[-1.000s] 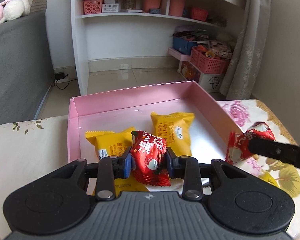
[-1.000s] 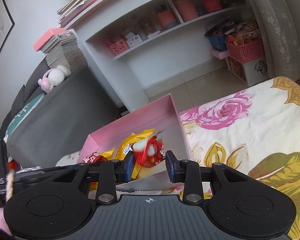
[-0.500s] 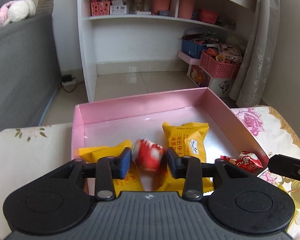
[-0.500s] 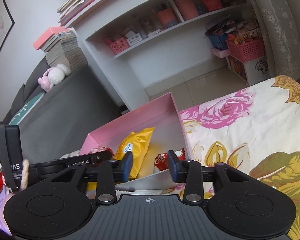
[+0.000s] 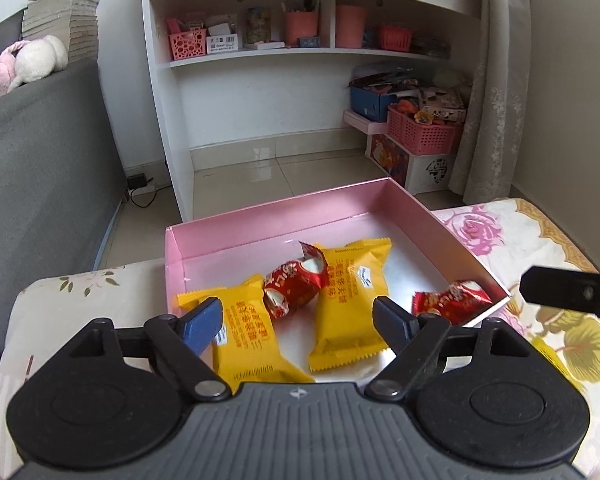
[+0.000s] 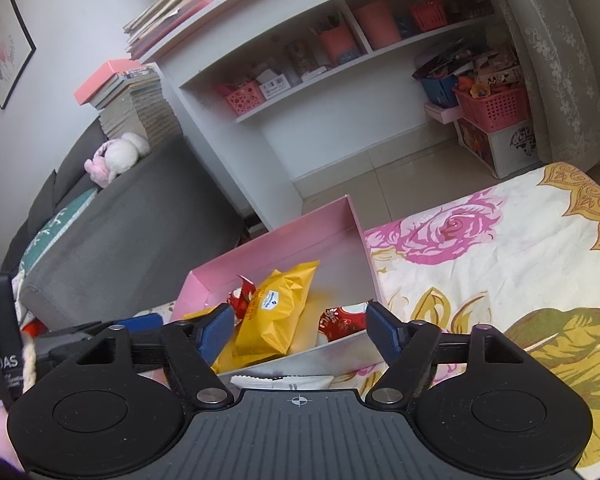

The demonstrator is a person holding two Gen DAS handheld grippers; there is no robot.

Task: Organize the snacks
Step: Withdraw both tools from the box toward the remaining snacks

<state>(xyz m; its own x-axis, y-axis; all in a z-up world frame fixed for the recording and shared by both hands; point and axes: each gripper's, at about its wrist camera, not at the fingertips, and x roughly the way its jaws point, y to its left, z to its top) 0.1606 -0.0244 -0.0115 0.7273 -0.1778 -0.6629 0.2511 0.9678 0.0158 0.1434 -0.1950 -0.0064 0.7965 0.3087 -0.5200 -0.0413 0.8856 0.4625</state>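
A pink box sits on a floral cloth. Inside lie two yellow packets and two red snacks. My left gripper hovers over the box's near edge, its jaws opening, with nothing pressed between them; the red snack lies free beyond the tips. My right gripper hangs over the box's near right corner, jaws opening too, and the other red snack rests in the box below it. The right gripper's finger shows at the right edge of the left wrist view.
A grey sofa stands to the left with a plush toy on its back. White shelves and pink baskets stand beyond the floor. The floral cloth stretches to the right of the box.
Both grippers opened and let go of their red snacks, which now lie in the pink box. The left gripper rose a little.
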